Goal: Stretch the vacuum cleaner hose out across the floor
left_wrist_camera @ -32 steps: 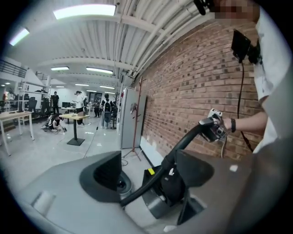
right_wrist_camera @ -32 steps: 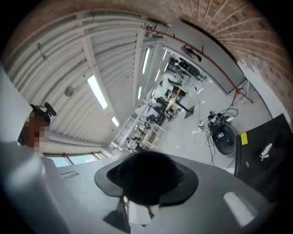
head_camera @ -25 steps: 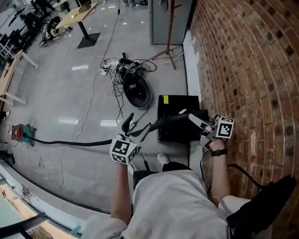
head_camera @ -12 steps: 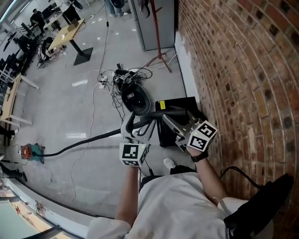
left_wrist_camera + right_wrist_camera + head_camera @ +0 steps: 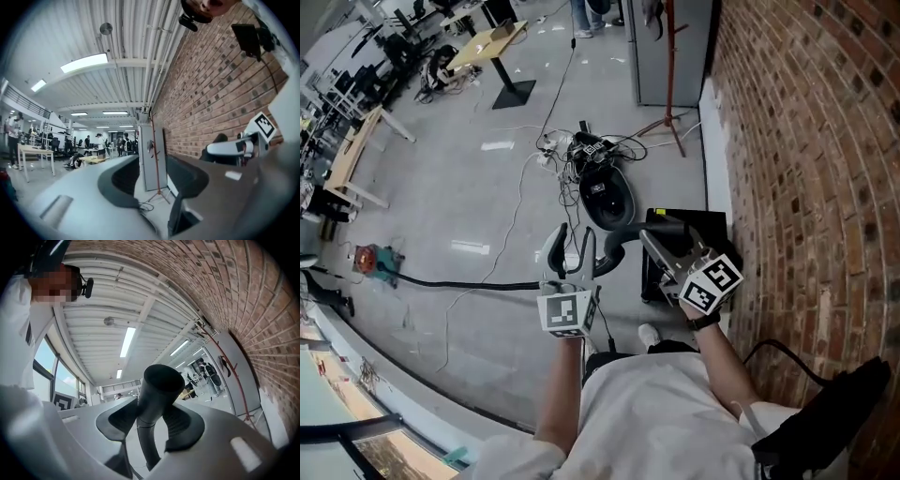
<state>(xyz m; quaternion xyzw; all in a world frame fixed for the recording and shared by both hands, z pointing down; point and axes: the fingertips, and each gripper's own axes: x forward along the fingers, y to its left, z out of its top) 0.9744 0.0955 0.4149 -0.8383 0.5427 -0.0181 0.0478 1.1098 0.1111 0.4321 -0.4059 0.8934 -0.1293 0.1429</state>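
Now the right gripper [image 5: 151, 423] clenches the hose [image 5: 157, 385], while the left gripper [image 5: 154, 183], jaws just closing, holds nothing.

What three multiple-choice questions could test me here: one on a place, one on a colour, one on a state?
1. In the head view, the brick wall fills the: A. left side B. right side C. bottom
2. The hose is: A. black B. orange C. white
3. The hose's end is: A. loose on the floor B. clamped in the right gripper C. on the coat stand
1 B: bricks run down the right edge. 2 A: it shows black along its length. 3 B: both pads press on it.
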